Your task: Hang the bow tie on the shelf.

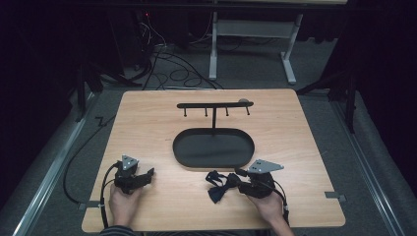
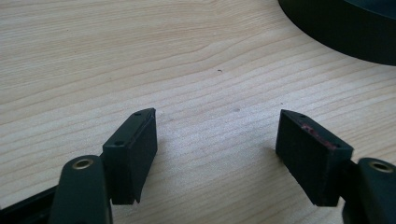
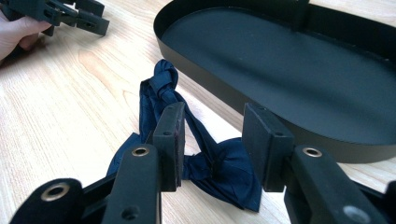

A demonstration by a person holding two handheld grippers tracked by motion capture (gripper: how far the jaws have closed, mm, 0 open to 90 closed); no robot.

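Note:
A dark navy bow tie (image 1: 217, 187) lies on the wooden table just in front of a black oval tray (image 1: 211, 148). My right gripper (image 1: 235, 179) points left at it. In the right gripper view its jaws stand apart over the bow tie (image 3: 224, 170), whose middle lies between the pads without being pinched, while one knotted end reaches toward the tray (image 3: 280, 60). At the front left my left gripper (image 1: 149, 174) rests in a hand. Its jaws (image 2: 217, 140) are wide apart over bare wood with nothing between them.
A black post rises from the tray's far side and carries a crossbar (image 1: 215, 104) with several small hooks. The tray's rim (image 2: 345, 32) is at the top right of the left gripper view. The left gripper (image 3: 91, 19) and its hand lie beyond the bow tie.

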